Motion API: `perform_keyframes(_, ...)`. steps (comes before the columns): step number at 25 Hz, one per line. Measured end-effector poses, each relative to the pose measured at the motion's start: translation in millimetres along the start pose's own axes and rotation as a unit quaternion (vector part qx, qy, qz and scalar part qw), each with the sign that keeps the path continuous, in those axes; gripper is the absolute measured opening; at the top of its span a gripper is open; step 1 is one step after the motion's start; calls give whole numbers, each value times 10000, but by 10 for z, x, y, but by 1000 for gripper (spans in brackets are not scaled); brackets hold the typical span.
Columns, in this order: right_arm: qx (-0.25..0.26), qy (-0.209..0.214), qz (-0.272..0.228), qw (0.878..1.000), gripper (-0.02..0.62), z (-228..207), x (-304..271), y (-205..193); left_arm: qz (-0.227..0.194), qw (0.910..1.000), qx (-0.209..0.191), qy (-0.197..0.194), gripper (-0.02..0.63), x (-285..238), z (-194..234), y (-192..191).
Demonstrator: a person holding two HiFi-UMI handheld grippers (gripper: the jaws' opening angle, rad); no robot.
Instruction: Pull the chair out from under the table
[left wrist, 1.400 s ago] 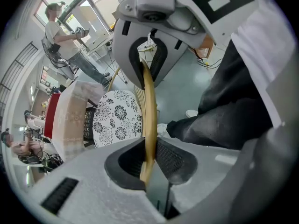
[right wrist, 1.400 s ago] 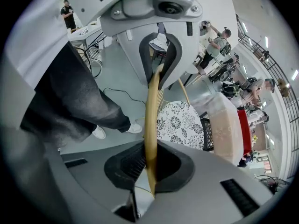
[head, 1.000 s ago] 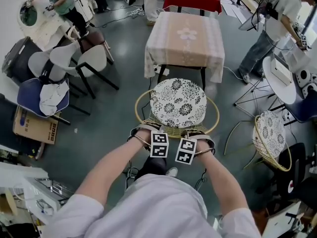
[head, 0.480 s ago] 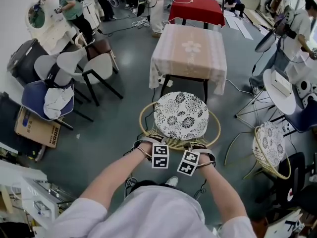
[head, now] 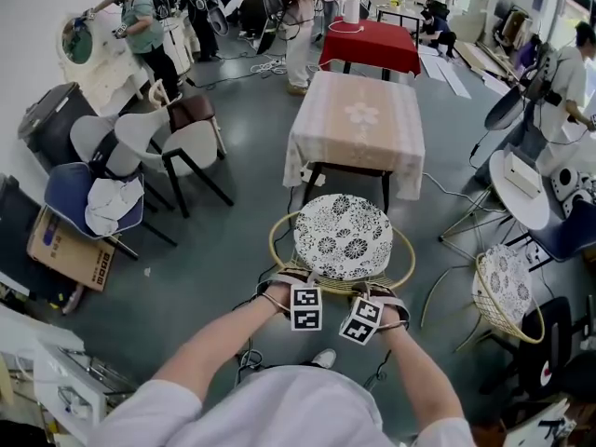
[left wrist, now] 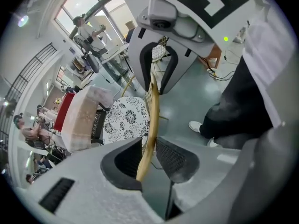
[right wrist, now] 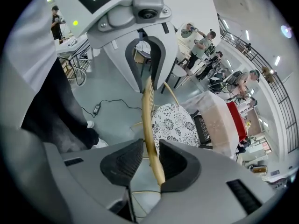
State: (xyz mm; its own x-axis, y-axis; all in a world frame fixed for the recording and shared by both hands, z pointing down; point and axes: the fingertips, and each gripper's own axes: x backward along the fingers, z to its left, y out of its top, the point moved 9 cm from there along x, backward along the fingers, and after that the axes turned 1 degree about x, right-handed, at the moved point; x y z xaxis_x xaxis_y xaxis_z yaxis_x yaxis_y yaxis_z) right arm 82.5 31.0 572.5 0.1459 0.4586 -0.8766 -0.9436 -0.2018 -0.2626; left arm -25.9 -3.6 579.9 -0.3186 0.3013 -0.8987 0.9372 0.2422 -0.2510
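Chair rim, the bent rattan hoop nearest me, runs between the pads of both claws. My left claw stands slightly wider than the cane: the hoop leans on one pad and a sliver of gap shows at the other. My right claw has just been opening. The same hoop lies between its pads, resting against one and free of the other, so neither claw is pinching it. From above, the two claws sit side by side on the near edge of the hoop, their marker cubes close together and my forearms reaching down to them.

Just beyond them the round cushion, white with black flowers, fills the seat of the chair. The chair stands on the grey floor just in front of the worktop with the pale cloth, its far edge near the hanging cloth. Past that is a red-covered table.

A second rattan chair is off to my right. To my left are grey chairs and a blue chair with white cloth on it. People work at the far end of the room.
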Motion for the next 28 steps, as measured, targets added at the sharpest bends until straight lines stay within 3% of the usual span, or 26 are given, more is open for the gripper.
perform_keyframes(3,-446,-153,-114,9988,75,16,92,32,-167,9993,241,231,94,122,-10,5)
perform_keyframes(6,-1028,-388,-351,9933,30,23,211,75,-351,9957,774,373,92,251,10,-2)
perform_keyframes(10,-2056,-714,-835,9725,18,-67,407,214,-815,9805,1700,547,60,457,52,-29)
perform_keyframes(16,-3599,-1020,-1623,9131,9,-120,706,321,-1665,9443,2740,738,33,814,54,51)
perform_keyframes(21,-4151,-1230,-2129,8759,3,-74,944,411,-2302,9104,3351,766,22,1073,17,142)
perform_keyframes(28,-4872,-1177,-2715,8216,2,56,1236,545,-2903,8596,4117,851,6,1379,-134,122)
